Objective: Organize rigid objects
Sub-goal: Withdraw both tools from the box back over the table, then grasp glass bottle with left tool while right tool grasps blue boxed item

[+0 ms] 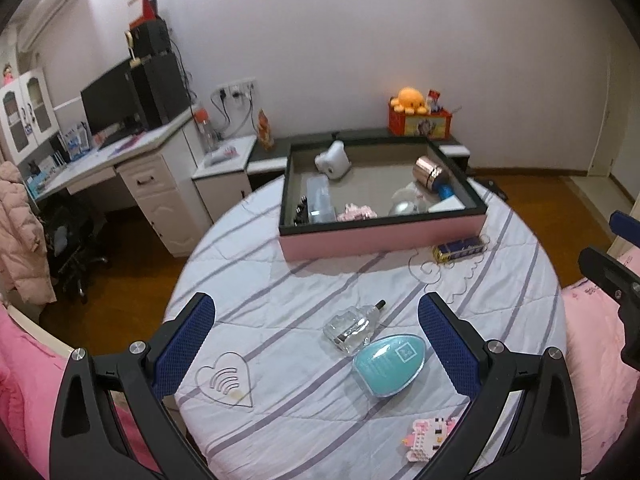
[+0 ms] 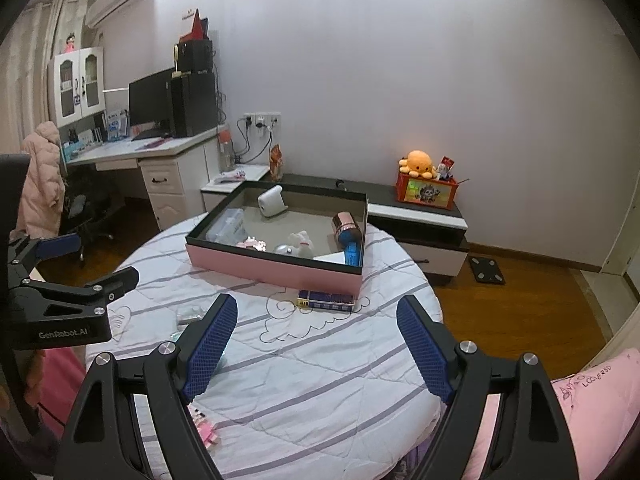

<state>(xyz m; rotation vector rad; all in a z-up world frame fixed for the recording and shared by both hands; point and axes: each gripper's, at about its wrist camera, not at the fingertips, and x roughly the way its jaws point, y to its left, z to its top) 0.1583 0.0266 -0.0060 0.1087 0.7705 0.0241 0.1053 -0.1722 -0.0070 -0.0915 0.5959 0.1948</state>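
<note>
Left gripper and right gripper are shown with fingers released above the striped counter; a teal case and glass bottle are framed by the left.

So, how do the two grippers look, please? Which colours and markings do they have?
Both grippers, the left gripper and the right gripper, have black angular frames with triangular cut-outs and silver round bolts. The fingers carry blue pads with a fine mesh texture. In the right wrist view, the left gripper's body shows white lettering "GenRobot.AI".
</note>
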